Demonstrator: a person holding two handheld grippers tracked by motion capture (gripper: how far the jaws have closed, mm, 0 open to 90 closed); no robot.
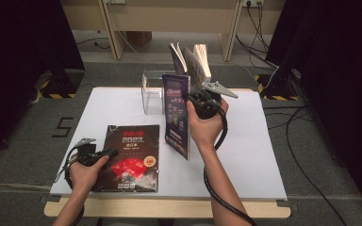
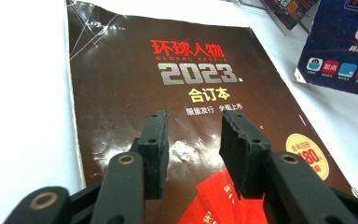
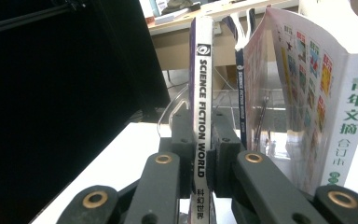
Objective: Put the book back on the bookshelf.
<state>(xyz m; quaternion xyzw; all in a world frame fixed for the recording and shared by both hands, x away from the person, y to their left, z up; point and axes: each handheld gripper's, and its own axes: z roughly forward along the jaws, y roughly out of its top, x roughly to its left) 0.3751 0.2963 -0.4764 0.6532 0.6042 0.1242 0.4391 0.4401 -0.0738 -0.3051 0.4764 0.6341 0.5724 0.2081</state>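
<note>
High view: a magazine [image 1: 176, 113] is held upright on its edge at about the middle of the white worktop [image 1: 254, 155], gripped by the right tongs [image 1: 201, 104] at its spine. Right gripper view makes the grip plain: the pads are pressed on both sides of the white spine [image 3: 201, 121], which stands between them. At twelve o'clock from it, a clear stand [image 1: 153, 92] carries other volumes, among them a thick white-spined book [image 3: 340, 116] just beside the held magazine. The left tongs [image 2: 193, 154] are seen in the left gripper view to stand partly open, nothing between the pads, hovering over a dark-covered magazine [image 1: 132, 157] that lies flat at seven o'clock on the worktop.

The step in hand is judged to be the shelving of the upright magazine into the stand. For the next move, the spine would have to be kept vertical and the magazine carried toward twelve o'clock, lined up with a free slot beside the standing volumes, and lowered before the grip is released. Care would be needed so that the neighbours are not knocked over. The flat magazine is judged to be untouched.
</note>
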